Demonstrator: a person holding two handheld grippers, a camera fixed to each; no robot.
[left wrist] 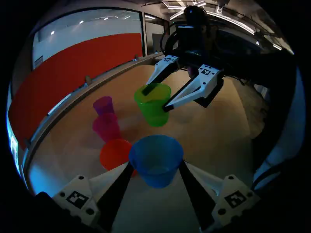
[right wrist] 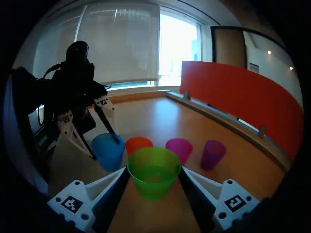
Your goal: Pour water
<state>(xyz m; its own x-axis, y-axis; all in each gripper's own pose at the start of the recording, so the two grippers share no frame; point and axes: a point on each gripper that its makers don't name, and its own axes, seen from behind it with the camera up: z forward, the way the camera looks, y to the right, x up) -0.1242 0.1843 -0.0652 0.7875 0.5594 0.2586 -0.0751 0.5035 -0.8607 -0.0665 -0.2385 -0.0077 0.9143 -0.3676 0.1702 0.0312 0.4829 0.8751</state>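
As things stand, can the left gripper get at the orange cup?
Probably not yet. The left gripper is shut on the blue cup, so it has no free grip. The orange cup stands close beside it with nothing between; setting the blue cup down first should do.

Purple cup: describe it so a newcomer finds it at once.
Start at the red panel along the edge of the wooden table. On the table, the purple cup stands nearest that panel, at the end of a row, darker violet than the pink cup beside it.
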